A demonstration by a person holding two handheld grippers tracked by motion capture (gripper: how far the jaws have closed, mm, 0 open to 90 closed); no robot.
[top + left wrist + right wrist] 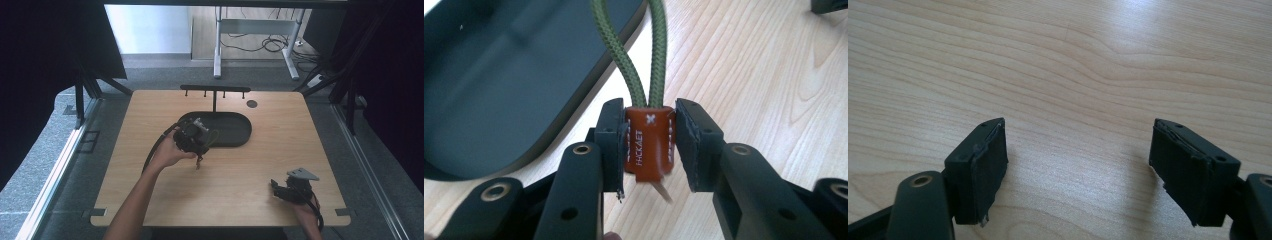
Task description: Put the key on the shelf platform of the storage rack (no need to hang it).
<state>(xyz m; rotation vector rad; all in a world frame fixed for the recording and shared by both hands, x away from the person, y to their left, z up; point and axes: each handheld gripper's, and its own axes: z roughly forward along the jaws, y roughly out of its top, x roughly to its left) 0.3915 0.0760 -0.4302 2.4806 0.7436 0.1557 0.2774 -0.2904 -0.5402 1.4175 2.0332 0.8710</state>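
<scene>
An orange leather tag [648,145] on a loop of green cord [636,60] sits between the jaws of my left gripper [648,150], which is shut on it. The cord runs forward from the tag, over the wooden table [749,75]. In the high view my left gripper [204,149] is held just above the table at the near edge of a black oval tray [235,130], and the green cord [215,136] curves over the tray's rim. My right gripper [275,186] [1078,170] rests low near the table's front right, open, with bare wood between its jaws.
A black rack with several small hooks [215,90] stands on a post behind the tray [499,75]. A round dark grommet [252,103] sits in the table's back right. Beyond the table are a desk frame and floor cables.
</scene>
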